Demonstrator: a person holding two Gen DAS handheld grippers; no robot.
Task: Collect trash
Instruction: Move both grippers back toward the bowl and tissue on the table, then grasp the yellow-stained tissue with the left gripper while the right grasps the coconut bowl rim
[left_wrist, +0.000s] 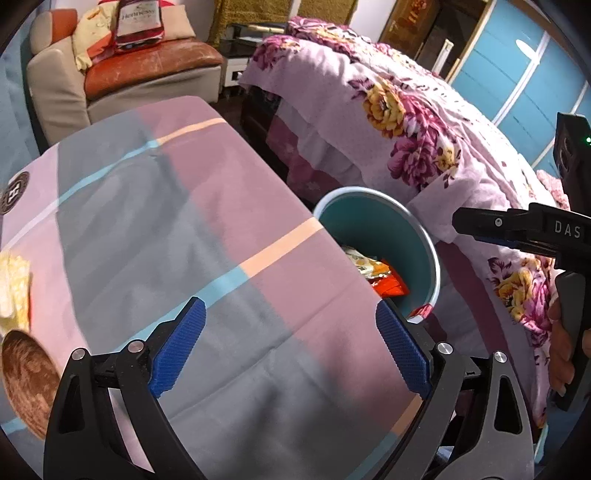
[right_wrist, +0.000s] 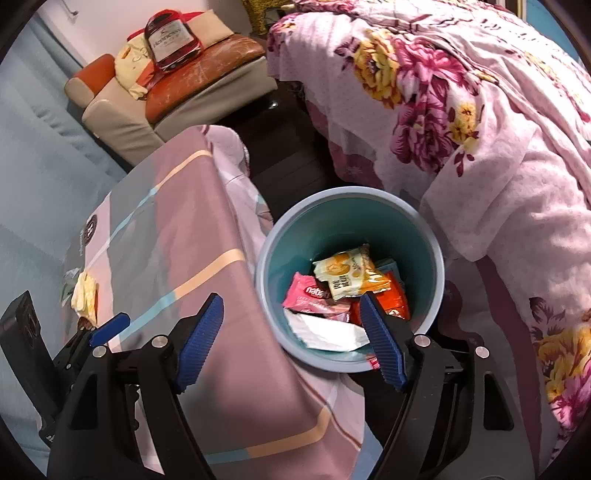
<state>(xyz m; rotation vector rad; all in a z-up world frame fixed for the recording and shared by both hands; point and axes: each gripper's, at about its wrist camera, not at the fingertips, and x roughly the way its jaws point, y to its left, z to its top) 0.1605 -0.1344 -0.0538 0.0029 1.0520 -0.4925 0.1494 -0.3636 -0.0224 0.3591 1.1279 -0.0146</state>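
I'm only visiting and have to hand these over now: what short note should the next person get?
Left hand-held gripper: open, empty, over the table.
Right hand-held gripper: open, empty, at the bin beside the table.
Done: several wrappers lie in the bin.
Left: a crumpled yellowish wrapper sits at the table's far-left edge; bin it. The brown round thing beside it is unclear.
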